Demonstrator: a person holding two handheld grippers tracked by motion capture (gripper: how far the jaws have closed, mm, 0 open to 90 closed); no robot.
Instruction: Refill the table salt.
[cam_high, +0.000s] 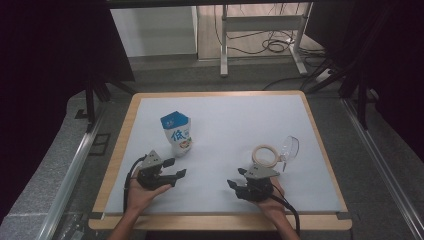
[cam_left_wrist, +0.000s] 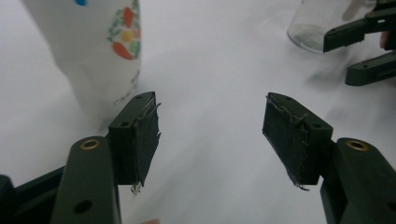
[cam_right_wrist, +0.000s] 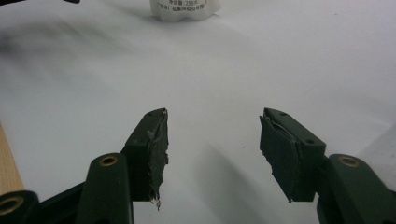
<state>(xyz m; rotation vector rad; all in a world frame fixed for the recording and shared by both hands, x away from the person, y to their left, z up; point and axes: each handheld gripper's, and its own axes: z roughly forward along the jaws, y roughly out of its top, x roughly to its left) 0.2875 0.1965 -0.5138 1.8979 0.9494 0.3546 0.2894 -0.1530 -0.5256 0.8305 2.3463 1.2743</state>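
Your left claw (cam_high: 176, 168) is wide and holds nothing. The white pouch (cam_high: 177, 133) stands on the white surface (cam_high: 235, 125) just past it, a bit to the left of where the claw points. In the left claw view, the pouch (cam_left_wrist: 100, 51) is beside the left pad (cam_left_wrist: 144, 135), not between the two pads.

Your right claw (cam_high: 235, 181) is also apart and has nothing in it. The clear glass jar (cam_high: 289, 148) lies on its side near it, and a pale ring (cam_high: 266, 155) rests right by the jar's mouth.

What could go wrong: the pouch is tall and soft. If you push in without turning toward it first, one pad may bump its side and tip it over. If you squeeze too hard, it may squash or slip out. The jar is round, so a nudge could make it roll away.

The pouch has a big blue Chinese sign on the front. In the right claw view, small print (cam_right_wrist: 183, 6) low on the pouch reads "250", and the rest is too tiny to read.
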